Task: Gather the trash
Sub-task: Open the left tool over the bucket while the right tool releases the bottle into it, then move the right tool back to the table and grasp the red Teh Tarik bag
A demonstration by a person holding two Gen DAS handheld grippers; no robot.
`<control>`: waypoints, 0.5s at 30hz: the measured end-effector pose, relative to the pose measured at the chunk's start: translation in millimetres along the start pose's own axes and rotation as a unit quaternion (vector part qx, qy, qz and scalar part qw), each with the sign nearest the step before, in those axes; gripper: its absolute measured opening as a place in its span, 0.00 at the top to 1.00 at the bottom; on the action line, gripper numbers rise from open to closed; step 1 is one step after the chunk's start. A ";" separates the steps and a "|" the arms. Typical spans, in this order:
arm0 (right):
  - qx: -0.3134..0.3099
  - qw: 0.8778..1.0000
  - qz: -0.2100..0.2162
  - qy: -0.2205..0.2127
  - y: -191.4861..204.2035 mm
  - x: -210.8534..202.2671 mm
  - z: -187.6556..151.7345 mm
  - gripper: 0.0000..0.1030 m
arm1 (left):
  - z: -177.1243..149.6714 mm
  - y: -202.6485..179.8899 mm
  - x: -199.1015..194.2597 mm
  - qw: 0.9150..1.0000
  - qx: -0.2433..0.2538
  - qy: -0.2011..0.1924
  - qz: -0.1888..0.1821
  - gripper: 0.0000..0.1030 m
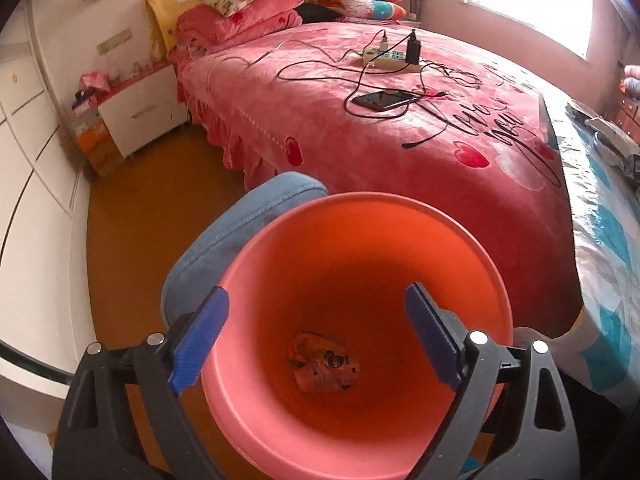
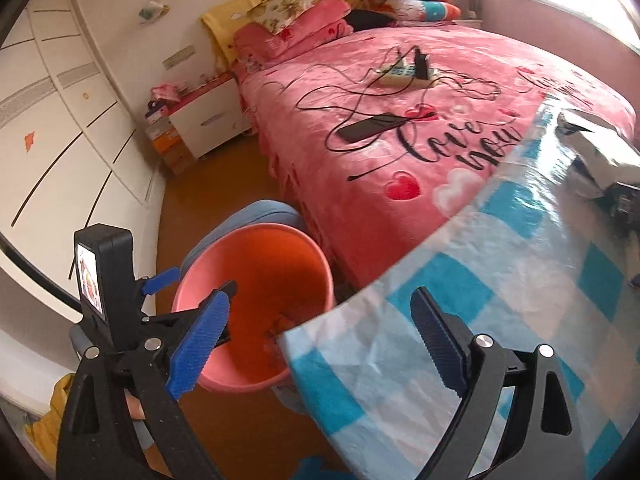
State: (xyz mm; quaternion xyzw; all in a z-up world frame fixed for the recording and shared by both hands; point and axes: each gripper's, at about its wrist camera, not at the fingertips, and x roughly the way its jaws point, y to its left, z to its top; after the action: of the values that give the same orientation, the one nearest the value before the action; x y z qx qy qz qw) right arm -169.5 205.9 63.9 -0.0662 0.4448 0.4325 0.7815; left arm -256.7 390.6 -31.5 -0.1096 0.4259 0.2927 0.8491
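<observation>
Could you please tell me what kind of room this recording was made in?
Almost certainly a home bedroom: a large bed under a pink blanket, folded bedding and pillows at its head, and a white nightstand beside it. A pink bin holds one crumpled wrapper.

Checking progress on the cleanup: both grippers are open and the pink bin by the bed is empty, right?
Not quite. The left wrist view shows a crumpled wrapper at the bottom of the pink bin. Left gripper and right gripper are open.

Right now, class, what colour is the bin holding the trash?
The bin is salmon pink, more orange inside; the left wrist view shows it best.
</observation>
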 end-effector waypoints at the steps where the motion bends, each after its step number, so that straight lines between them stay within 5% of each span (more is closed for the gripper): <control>1: 0.004 1.000 -0.002 -0.001 -2.4 -2.5 -2.0 0.11 | 1.4 -2.0 -2.2 1.000 0.004 -0.002 -0.001 0.12; 15: 0.085 0.994 -0.056 -0.036 -78.6 -66.0 -38.3 0.11 | 59.2 -63.6 -35.2 0.995 0.045 -0.050 -0.073 0.12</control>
State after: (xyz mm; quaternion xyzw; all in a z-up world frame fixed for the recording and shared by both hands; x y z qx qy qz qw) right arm -151.5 97.9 68.7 -0.0084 0.4468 0.3511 0.8228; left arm -196.5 351.0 28.5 -0.0875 0.3868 0.2153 0.8924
